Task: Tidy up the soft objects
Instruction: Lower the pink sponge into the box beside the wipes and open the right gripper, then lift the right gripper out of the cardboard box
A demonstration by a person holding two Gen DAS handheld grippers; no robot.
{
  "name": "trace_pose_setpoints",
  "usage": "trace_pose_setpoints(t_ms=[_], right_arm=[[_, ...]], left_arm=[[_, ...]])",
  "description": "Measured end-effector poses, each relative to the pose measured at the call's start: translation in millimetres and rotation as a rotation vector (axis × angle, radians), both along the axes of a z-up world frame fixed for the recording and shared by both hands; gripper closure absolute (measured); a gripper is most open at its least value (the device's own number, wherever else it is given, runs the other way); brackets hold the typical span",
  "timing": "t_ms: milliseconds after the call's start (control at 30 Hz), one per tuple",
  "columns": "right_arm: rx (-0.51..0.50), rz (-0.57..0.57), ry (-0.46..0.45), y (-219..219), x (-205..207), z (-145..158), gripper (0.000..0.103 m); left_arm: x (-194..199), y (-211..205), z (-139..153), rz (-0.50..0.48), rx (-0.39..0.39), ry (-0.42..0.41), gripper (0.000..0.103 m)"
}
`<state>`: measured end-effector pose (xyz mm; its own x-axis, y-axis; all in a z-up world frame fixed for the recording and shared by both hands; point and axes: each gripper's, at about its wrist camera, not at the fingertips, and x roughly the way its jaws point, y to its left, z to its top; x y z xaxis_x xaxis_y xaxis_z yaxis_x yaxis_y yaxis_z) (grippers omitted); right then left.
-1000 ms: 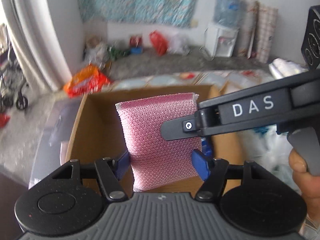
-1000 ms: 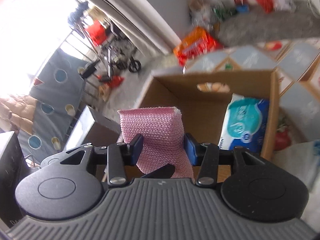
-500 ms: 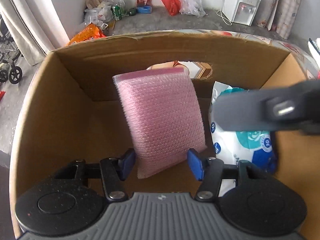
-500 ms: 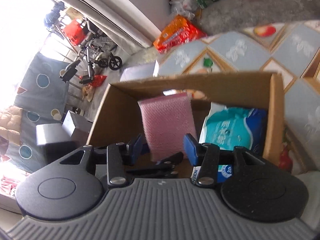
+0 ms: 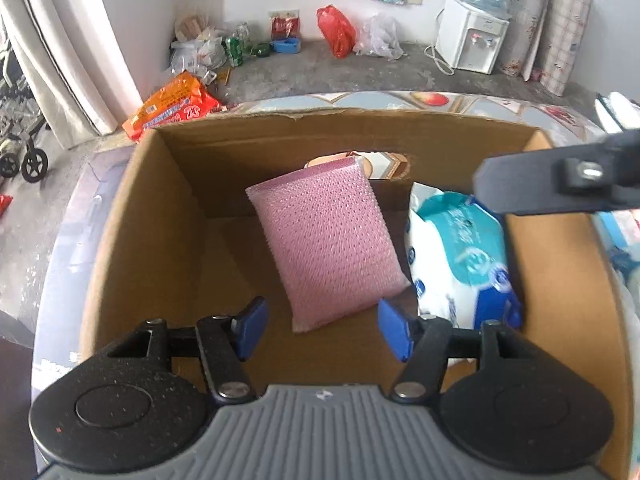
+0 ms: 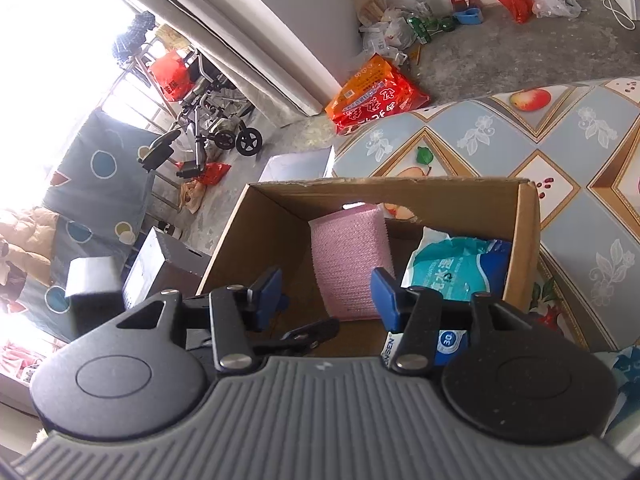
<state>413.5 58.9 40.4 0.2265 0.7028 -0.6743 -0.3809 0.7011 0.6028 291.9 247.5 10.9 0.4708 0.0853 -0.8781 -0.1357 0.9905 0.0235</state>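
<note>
A pink mesh sponge (image 5: 328, 240) lies inside an open cardboard box (image 5: 132, 232), leaning toward the far wall, beside a teal and white pack of wet wipes (image 5: 460, 256). My left gripper (image 5: 320, 330) is open and empty just above the sponge's near edge. My right gripper (image 6: 326, 298) is open and empty, higher above the box; the sponge (image 6: 350, 264), wipes (image 6: 452, 276) and box (image 6: 524, 240) show below it. One arm of the right gripper crosses the upper right of the left wrist view (image 5: 560, 180).
The box sits on a table with a blue fruit-patterned cloth (image 6: 560, 128). An orange snack bag (image 5: 176, 104) and other clutter lie on the floor beyond. A dark box (image 6: 160, 268) stands left of the cardboard box.
Both grippers held the pink sponge a second ago. The right let go first, then the left opened over the box. The sponge now rests inside, free of both.
</note>
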Motion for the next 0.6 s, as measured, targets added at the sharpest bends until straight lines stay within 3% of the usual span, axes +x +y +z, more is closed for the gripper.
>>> trace_pose_setpoints(t_ms=[267, 400, 600], right_arm=[[0.002, 0.002, -0.006, 2, -13, 2, 0.053], [0.006, 0.002, -0.006, -5, -20, 3, 0.053], [0.011, -0.024, -0.030, -27, -19, 4, 0.051]], left_arm=[[-4, -10, 12, 0.030, -0.006, -0.033, 0.039], [18, -12, 2, 0.079, -0.033, -0.034, 0.023], [48, -17, -15, 0.117, 0.003, -0.031, 0.019]])
